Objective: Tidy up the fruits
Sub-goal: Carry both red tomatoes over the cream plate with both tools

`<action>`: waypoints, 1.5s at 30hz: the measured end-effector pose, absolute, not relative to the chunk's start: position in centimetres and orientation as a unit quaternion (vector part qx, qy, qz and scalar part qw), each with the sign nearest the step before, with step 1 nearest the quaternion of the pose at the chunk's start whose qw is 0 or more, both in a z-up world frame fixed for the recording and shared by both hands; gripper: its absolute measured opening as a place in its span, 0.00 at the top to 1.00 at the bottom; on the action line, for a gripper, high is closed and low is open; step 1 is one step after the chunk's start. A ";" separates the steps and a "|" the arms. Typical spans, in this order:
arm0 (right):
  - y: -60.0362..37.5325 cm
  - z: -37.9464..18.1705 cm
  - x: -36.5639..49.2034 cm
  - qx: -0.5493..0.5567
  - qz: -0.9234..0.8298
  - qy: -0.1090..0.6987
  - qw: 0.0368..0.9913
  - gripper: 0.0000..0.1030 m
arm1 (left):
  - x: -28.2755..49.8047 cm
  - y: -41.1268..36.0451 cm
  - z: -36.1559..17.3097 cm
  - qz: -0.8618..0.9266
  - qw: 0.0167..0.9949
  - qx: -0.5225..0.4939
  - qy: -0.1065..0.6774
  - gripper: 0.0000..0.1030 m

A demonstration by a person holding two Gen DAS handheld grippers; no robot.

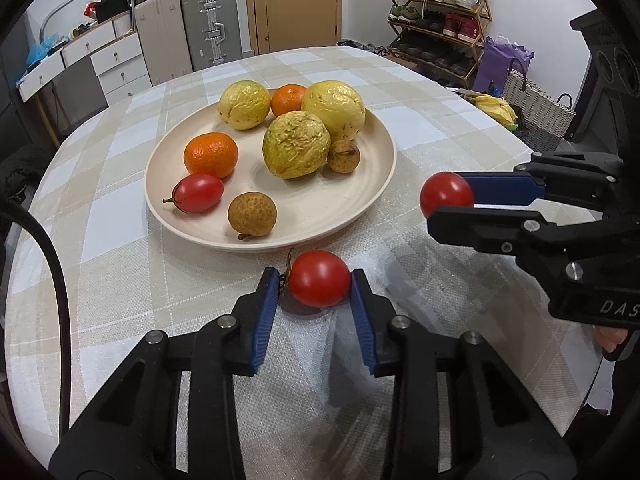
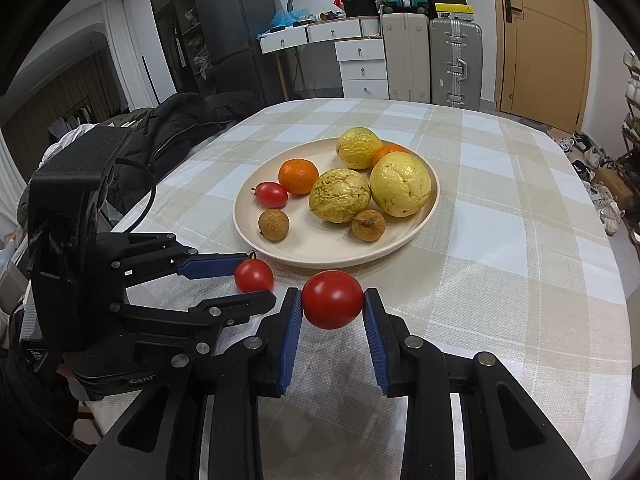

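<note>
A beige plate (image 1: 362, 196) (image 2: 404, 246) on the checked tablecloth holds three wrinkled yellow fruits (image 1: 296, 145), two oranges (image 1: 211, 154), two brown longans (image 1: 252, 214) and a red cherry tomato (image 1: 198, 198). My left gripper (image 1: 316, 280) is shut on a red tomato (image 1: 319, 278) just off the plate's near rim; it also shows in the right wrist view (image 2: 256, 280). My right gripper (image 2: 333, 300) is shut on another red tomato (image 2: 333, 299), held above the cloth; it shows in the left wrist view (image 1: 450, 200) too.
The round table's edge curves away on all sides. A dark jacket (image 2: 180, 128) lies over a chair at the left. Suitcases (image 2: 454, 64), a drawer unit (image 2: 362, 68) and a shoe rack (image 1: 440, 20) stand beyond the table.
</note>
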State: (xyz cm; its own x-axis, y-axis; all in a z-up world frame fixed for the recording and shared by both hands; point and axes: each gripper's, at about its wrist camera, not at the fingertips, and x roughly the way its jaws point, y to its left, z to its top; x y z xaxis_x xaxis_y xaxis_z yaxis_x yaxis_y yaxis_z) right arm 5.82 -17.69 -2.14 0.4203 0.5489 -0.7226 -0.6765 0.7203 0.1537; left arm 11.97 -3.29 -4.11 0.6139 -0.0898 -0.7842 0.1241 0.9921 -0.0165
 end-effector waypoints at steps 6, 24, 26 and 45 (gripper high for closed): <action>-17.8 -2.0 5.8 -0.079 0.365 0.392 0.841 0.69 | 11.0 -3.4 -3.4 -0.065 0.904 0.014 0.422 0.68; -18.6 -0.7 5.5 -0.060 0.370 0.365 0.852 0.69 | 8.6 -3.6 0.3 -0.045 0.929 0.023 0.368 0.68; -18.7 -0.5 5.4 -0.057 0.372 0.362 0.853 0.69 | 8.5 -3.3 0.5 -0.041 0.931 0.019 0.363 0.68; -18.5 0.4 5.3 -0.044 0.373 0.331 0.866 0.69 | 8.5 -0.7 2.2 -0.005 0.942 -0.016 0.336 0.68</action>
State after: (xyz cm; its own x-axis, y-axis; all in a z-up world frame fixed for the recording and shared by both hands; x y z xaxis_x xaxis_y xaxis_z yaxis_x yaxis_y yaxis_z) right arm 5.28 -18.50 0.43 0.5028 0.6170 -0.6054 -0.6755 0.7175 0.1702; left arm 8.51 -0.67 2.18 0.7743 -0.0208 -0.6324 -0.0005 0.9994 -0.0334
